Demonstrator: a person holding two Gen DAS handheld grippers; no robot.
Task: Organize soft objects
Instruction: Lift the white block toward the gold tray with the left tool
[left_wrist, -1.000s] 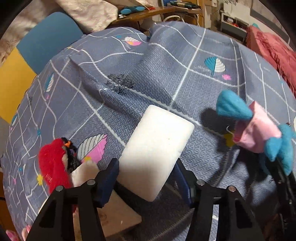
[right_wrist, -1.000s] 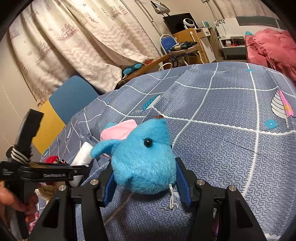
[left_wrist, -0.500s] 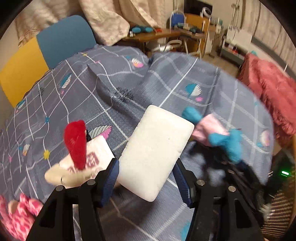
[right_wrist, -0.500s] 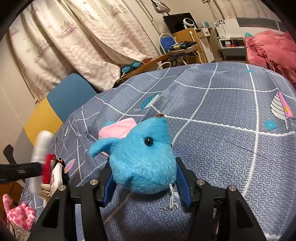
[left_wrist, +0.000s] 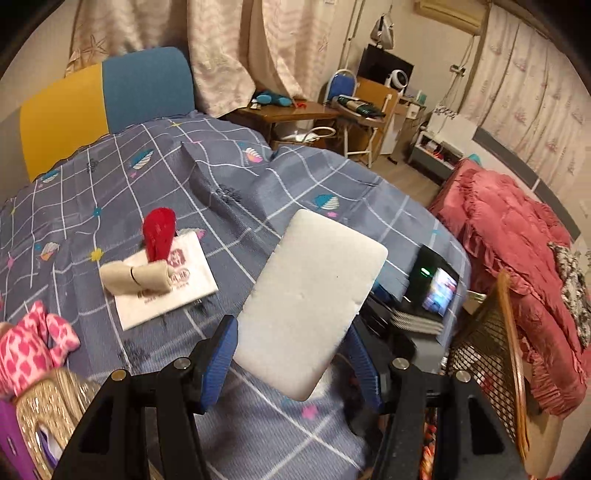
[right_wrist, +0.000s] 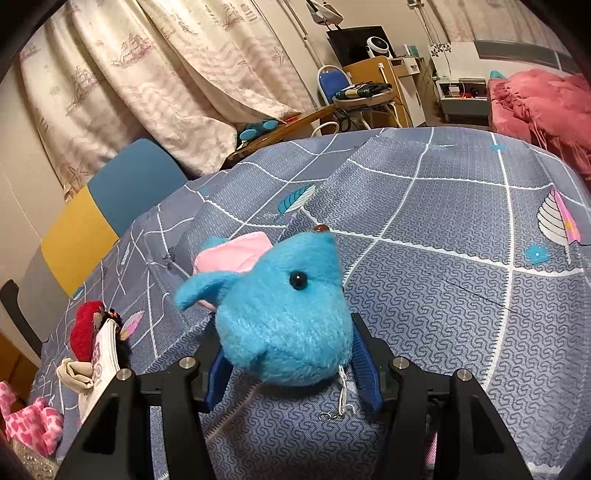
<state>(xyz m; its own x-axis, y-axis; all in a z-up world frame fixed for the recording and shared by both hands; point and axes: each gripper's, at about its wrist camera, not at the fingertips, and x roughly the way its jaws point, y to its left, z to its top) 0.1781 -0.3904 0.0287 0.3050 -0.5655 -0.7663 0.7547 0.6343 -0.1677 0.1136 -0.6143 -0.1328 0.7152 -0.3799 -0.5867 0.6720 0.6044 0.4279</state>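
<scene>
I am holding the white rectangular foam sponge (left_wrist: 310, 299) clamped in the left gripper (left_wrist: 291, 354), long axis pointing forward; the right gripper (right_wrist: 290, 363) is gripping the blue plush toy (right_wrist: 284, 317).

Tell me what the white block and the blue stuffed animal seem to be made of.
White rectangular block: probably foam or sponge, with a matte, finely grained face and rounded corners. Blue stuffed animal: fuzzy synthetic plush with a glossy black bead eye.
</scene>
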